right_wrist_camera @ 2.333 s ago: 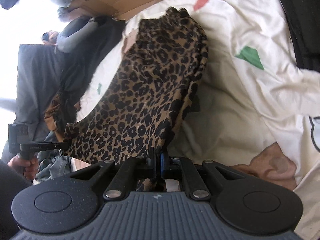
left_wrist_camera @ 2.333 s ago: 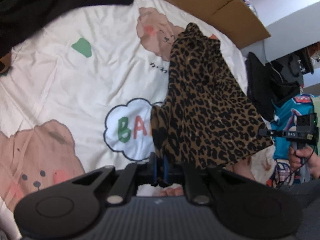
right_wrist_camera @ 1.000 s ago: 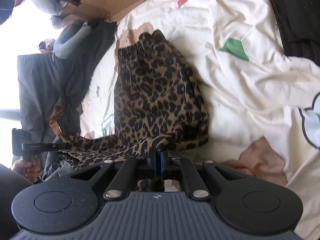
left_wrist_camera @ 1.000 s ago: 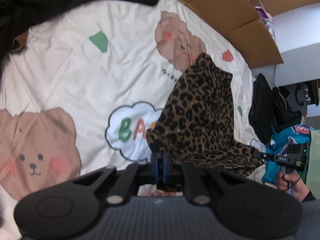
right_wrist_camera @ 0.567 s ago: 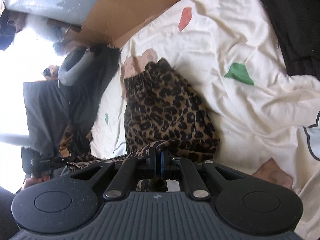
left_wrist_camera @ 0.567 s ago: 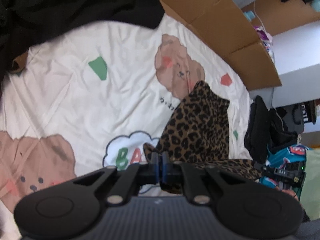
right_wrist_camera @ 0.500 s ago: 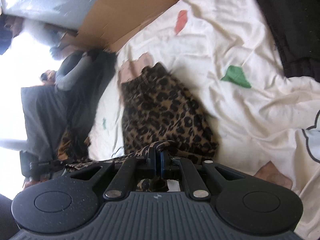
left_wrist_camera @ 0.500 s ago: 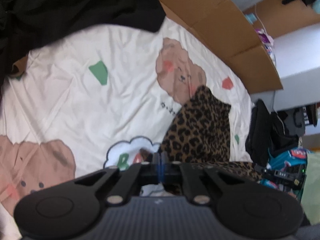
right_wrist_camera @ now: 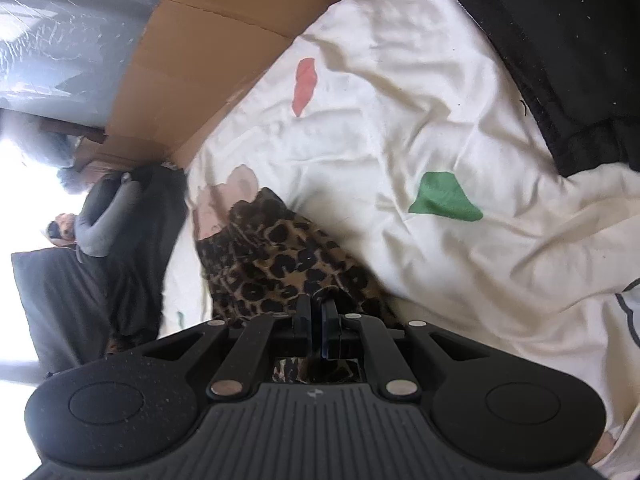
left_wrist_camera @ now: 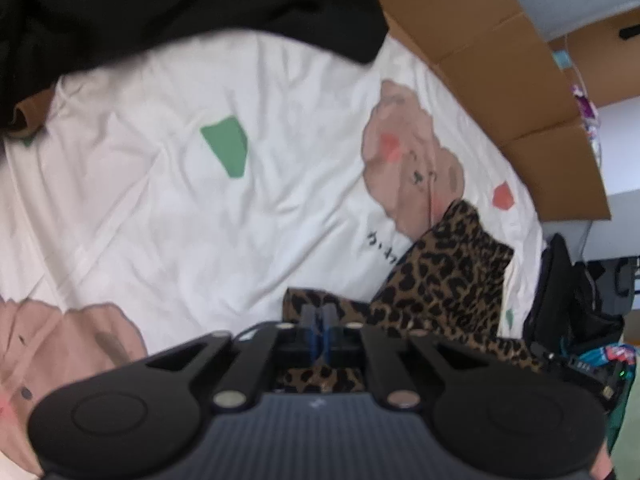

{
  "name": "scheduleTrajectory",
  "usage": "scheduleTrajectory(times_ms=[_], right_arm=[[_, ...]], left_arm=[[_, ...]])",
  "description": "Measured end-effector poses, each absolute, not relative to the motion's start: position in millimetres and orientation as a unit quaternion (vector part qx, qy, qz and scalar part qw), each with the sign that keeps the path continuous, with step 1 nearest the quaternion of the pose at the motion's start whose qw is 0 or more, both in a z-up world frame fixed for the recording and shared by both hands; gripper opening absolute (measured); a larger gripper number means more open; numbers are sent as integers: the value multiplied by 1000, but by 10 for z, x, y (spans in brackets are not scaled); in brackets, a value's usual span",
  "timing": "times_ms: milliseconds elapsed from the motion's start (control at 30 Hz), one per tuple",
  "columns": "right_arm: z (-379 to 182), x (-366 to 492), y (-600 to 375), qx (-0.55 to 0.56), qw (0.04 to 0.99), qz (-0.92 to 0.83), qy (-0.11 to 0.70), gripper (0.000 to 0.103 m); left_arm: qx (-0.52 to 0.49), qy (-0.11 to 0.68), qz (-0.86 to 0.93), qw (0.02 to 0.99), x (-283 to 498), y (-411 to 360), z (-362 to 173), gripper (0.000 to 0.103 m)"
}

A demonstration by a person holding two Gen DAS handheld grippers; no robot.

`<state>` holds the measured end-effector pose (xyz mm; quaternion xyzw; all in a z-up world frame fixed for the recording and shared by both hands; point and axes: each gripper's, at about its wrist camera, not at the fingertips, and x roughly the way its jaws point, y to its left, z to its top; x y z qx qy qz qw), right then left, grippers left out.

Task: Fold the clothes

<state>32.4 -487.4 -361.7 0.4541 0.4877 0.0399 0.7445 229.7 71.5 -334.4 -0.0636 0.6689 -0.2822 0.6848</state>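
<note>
Nearest, the left gripper (left_wrist_camera: 319, 312) holds one corner of a leopard-print garment (left_wrist_camera: 448, 284), its jaws opening with cloth between them. The right gripper (right_wrist_camera: 316, 306) is clamped shut on another corner. The garment lies on the bed's cartoon-bear sheet (left_wrist_camera: 160, 200), its long axis running away from both grippers toward a cardboard sheet (left_wrist_camera: 500, 60) behind. A black garment (left_wrist_camera: 160, 4) lies further off.
</note>
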Motion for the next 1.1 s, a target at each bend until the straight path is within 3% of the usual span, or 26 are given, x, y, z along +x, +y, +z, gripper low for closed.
scheduleTrajectory(times_ms=[133, 200, 267, 833, 1033, 1100], right_arm=[[-3613, 341, -4849, 441, 748, 36, 494, 12], [-3610, 339, -4841, 438, 748, 37, 496, 35], [-3592, 321, -4826, 435, 749, 38, 499, 45], [-3647, 96, -4803, 423, 739, 41, 522, 44], [-3719, 62, -4778, 433, 733, 47, 522, 22], [-3742, 55, -4783, 437, 732, 47, 521, 15]], left_arm=[[-47, 670, -289, 682, 2193, 678, -3460, 36], [-39, 673, -289, 680, 2140, 661, -3526, 50], [-35, 675, -292, 676, 2084, 651, -3610, 52], [-37, 684, -295, 666, 1845, 655, -4125, 48], [-23, 691, -303, 656, 1803, 629, -4240, 35], [-19, 691, -305, 655, 1804, 643, -4240, 17]])
